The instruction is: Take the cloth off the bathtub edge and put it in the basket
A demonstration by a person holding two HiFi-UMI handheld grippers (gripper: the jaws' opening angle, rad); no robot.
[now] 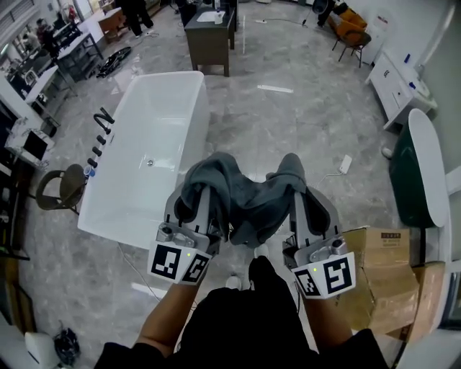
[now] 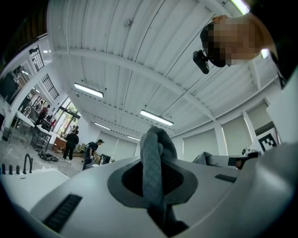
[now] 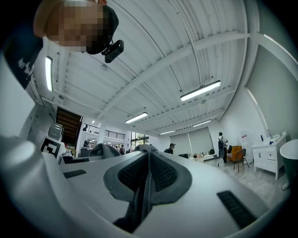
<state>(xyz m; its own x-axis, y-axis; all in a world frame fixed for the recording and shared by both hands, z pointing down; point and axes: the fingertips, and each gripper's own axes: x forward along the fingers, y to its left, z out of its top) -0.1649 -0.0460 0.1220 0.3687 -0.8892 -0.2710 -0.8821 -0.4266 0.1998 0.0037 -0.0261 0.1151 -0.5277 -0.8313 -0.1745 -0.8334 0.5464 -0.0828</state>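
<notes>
One soft grey cloth (image 1: pixel 248 205), crumpled, slung between left gripper (image 1: pixel 205 202) and right gripper (image 1: pixel 301 198), each clamped on a fold. Beyond, one glossy white oblong bathtub (image 1: pixel 144 144).

**Around the Workshop Floor**

A dark counter (image 1: pixel 209 39) stands at twelve o'clock on the grey marble floor (image 1: pixel 288 122). An orange chair (image 1: pixel 351 29) is at one and a white cabinet (image 1: pixel 396 83) at two. Cardboard boxes (image 1: pixel 385 277) sit at four o'clock, a round brown stool (image 1: pixel 61 187) at nine. Far off at eleven stands a person (image 1: pixel 135 14). Strip lights (image 2: pixel 156 117) line the ribbed white ceiling.
</notes>
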